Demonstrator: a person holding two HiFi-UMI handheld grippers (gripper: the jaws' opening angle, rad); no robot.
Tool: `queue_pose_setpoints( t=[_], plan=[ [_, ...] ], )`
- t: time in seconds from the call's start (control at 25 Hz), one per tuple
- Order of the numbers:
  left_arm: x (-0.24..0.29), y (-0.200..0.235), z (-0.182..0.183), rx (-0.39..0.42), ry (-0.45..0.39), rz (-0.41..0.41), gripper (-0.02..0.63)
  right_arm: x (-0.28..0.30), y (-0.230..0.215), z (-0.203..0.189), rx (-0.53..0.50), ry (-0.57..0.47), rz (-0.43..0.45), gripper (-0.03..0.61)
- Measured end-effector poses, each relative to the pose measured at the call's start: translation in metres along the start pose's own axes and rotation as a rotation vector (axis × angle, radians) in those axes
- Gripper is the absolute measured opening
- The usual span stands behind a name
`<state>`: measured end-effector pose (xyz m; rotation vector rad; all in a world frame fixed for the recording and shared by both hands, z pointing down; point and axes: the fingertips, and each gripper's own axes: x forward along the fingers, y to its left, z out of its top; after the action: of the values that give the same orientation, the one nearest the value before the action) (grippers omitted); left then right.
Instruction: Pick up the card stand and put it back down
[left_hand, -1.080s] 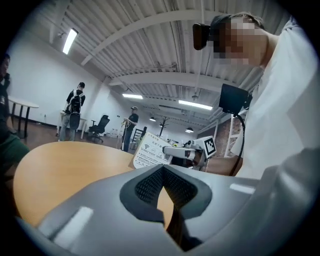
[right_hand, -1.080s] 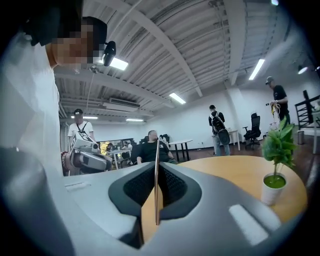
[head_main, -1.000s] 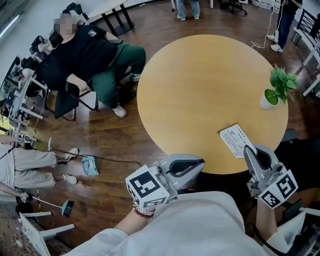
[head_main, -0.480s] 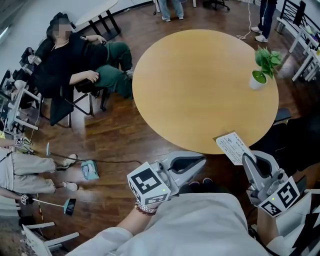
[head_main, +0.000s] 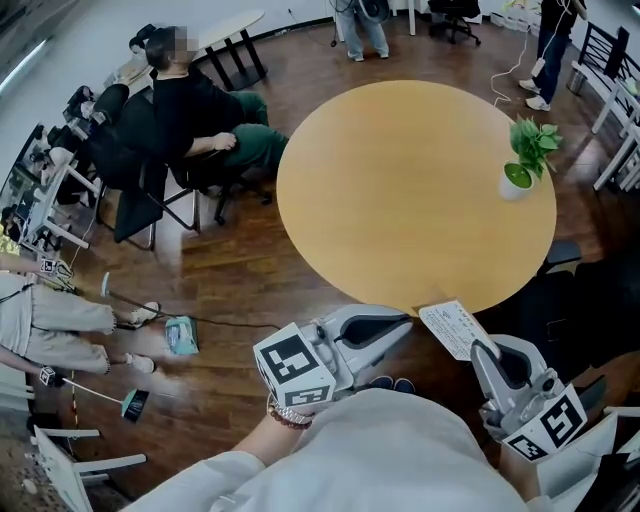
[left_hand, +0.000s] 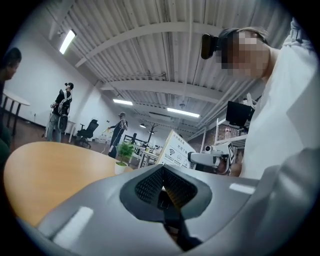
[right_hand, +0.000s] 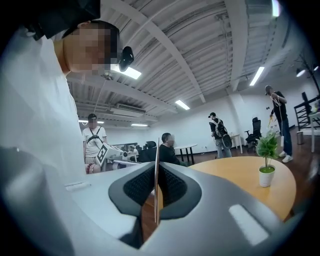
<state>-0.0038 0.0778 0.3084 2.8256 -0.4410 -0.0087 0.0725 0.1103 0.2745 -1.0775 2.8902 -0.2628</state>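
Pinching the card stand (head_main: 452, 328) edge-on, your right gripper (head_main: 480, 350) has its jaws clamped on the thin sheet, which juts out ahead of its tips at the near rim of the round table (head_main: 400, 180). Your left gripper (head_main: 403, 322) sits just left of the card, jaws pressed together and empty. The potted plant (head_main: 525, 160) stands well ahead of your right gripper.

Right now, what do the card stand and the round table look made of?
Card stand: thin rigid sheet, maybe acrylic or stiff card; white printed face, edge-on between the right gripper's jaws. Table: wood or laminate; smooth, even matte tan.
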Motion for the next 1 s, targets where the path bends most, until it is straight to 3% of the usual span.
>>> queue_pose_setpoints(
  t=[0.24, 0.8, 1.0],
  plan=[
    [0.016, -0.015, -0.001, 0.054, 0.026, 0.004, 0.0, -0.02, -0.013, 0.002, 0.027, -0.016, -0.024, 0.021],
    [0.012, -0.02, -0.003, 0.021, 0.016, 0.02, 0.0, -0.028, -0.014, 0.0, 0.044, -0.037, -0.03, 0.021],
    [0.021, 0.0, -0.003, 0.02, 0.023, 0.014, 0.0, -0.012, -0.034, -0.003, 0.051, -0.03, -0.031, 0.021]
  ],
)
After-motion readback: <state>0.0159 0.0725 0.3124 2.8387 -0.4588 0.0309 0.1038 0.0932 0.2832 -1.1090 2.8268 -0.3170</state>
